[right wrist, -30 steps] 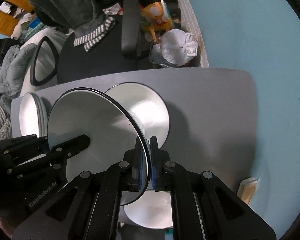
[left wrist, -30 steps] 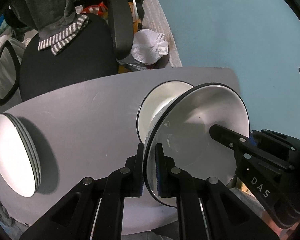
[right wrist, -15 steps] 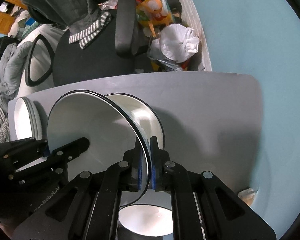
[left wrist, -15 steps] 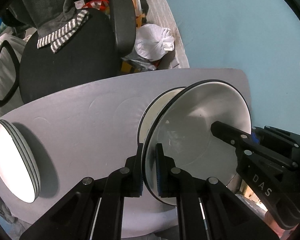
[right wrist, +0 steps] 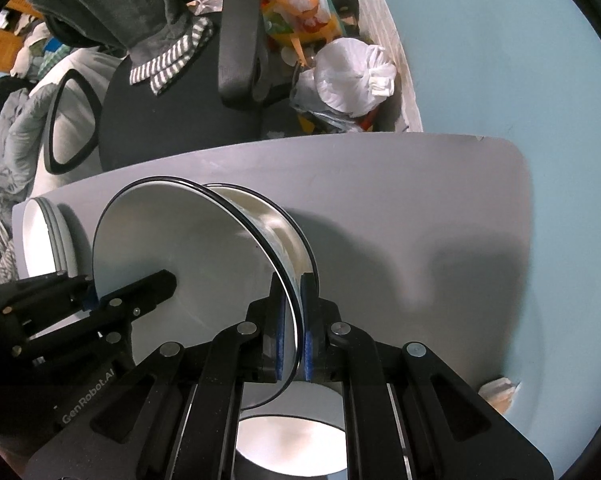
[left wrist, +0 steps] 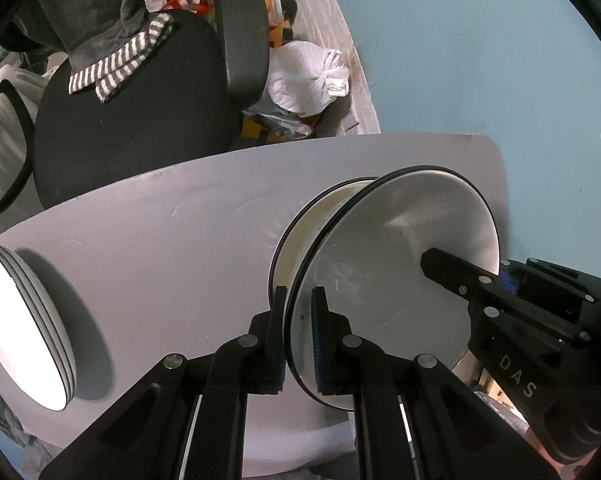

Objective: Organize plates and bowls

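Both grippers hold one white black-rimmed bowl [left wrist: 396, 272] by opposite rims, above the grey table [left wrist: 172, 248]. My left gripper [left wrist: 299, 336] is shut on its near rim; my right gripper [right wrist: 295, 320] is shut on the other rim, with the bowl [right wrist: 180, 248] to its left. Another white bowl [left wrist: 320, 220] sits on the table right behind it, also in the right wrist view [right wrist: 276, 224]. A stack of white plates [left wrist: 24, 328] lies at the table's left end, also in the right wrist view [right wrist: 44, 236].
A third white dish [right wrist: 292, 444] shows below my right gripper at the table's near edge. Behind the table stands a black office chair [left wrist: 140, 112] with clothes on it and a white bag [left wrist: 304, 76]. A blue wall [left wrist: 480, 60] is on the right.
The held bowl has shifted slightly toward the bowl on the table, and both views have moved a little. Both grips are unchanged.
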### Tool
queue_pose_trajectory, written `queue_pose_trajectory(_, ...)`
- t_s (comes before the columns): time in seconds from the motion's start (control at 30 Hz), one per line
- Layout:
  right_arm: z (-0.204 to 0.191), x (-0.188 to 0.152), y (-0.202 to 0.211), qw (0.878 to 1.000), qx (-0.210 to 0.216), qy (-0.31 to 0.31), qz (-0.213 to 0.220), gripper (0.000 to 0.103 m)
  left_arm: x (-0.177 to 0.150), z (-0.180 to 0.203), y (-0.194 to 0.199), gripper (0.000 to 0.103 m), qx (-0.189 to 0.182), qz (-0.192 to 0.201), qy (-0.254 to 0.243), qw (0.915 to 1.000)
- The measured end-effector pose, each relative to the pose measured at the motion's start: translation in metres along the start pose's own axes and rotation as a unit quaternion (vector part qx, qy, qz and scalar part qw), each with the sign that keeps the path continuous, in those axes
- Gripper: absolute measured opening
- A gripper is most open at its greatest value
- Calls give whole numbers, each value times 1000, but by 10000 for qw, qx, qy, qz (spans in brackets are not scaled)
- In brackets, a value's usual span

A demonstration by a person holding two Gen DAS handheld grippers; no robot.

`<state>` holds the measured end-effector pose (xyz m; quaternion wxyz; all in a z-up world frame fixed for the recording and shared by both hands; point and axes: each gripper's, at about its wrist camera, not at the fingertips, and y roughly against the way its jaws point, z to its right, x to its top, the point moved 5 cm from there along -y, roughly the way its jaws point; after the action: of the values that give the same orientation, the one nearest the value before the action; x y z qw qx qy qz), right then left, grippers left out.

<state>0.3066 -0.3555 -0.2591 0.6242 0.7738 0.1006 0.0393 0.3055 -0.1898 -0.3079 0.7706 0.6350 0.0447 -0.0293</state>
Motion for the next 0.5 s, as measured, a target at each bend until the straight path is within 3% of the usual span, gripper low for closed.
queue_pose_trajectory(0.27,-2,3,3,9999,-91,-27,-65,9,0,2,3,10,174,-62,-113,9998)
queue_pose_trajectory(0.4,-1,4,7,9992,-388,48,7,11,-1,5,6,14,401,-14,-237,9989)
queue_pose_trajectory(0.5,0,6,9,9996,-263,33,7,12,1,8,11,17,676,125,-425,9967)
